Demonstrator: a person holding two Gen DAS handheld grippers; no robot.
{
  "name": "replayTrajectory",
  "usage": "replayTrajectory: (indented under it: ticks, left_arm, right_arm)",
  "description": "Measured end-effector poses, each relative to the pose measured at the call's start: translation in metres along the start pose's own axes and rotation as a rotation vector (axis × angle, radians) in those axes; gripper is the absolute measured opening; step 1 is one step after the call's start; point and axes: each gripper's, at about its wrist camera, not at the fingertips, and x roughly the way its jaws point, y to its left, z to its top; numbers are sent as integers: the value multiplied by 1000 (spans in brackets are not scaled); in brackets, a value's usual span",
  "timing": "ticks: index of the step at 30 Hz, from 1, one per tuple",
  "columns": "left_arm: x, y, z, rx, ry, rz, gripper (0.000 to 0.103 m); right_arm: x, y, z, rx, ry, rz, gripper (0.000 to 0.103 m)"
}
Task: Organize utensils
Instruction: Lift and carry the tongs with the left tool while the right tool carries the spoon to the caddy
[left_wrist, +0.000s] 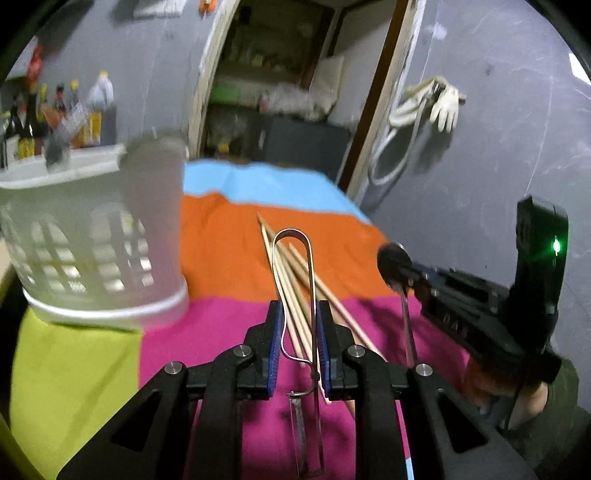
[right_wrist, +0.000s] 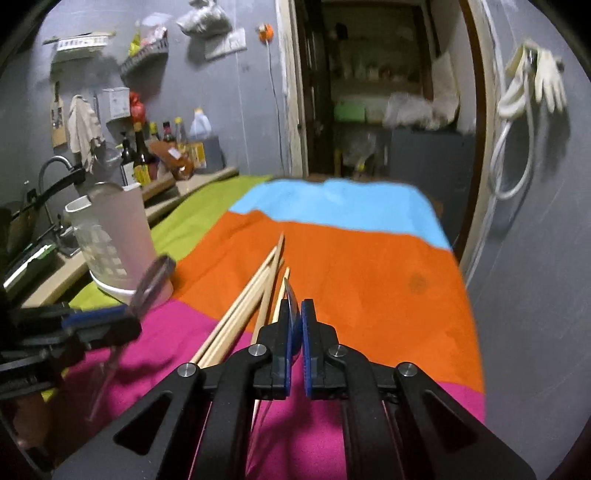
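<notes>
Left gripper (left_wrist: 300, 338) clamps the peeler (left_wrist: 295, 295) handle loop, light, stiff, slippery steel; right gripper (right_wrist: 295, 343) pinched shut on a thin utensil (right_wrist: 291, 301), chopsticks (right_wrist: 243, 310) loose.

Left gripper (left_wrist: 300, 334): black angular linkage arms, silver round screw heads, blue ribbed pads. Right gripper (right_wrist: 298, 332): same build; its body carries a green indicator light and faint embossed lettering. Dark sleeve (left_wrist: 554, 424) behind.

Home kitchen: sauce bottles (right_wrist: 142, 158), faucet (right_wrist: 51, 166)
</notes>
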Motion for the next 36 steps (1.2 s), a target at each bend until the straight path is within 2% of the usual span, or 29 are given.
replayTrajectory:
  ticks: [4, 8, 17, 23, 28, 36]
  left_arm:
    - [-15, -8, 5, 29, -101, 5, 15]
    - [-30, -8, 13, 28, -180, 19, 15]
    - [-60, 13, 44, 8, -334, 74, 15]
    - [-82, 47, 73, -10, -400, 107, 15]
    - [-103, 89, 97, -66, -480, 169, 15]
    - [-116, 158, 109, -190, -554, 251, 15]
  right_arm:
    - [-19, 14, 1, -49, -131, -46, 3]
    - [-31, 21, 7, -44, -251, -69, 3]
    - [-44, 43, 49, -30, -453, -47, 3]
    - [-43, 64, 80, -53, -517, 21, 3]
    - [-34, 91, 112, -53, -577, 107, 3]
    - [-6, 125, 141, -40, -602, 207, 3]
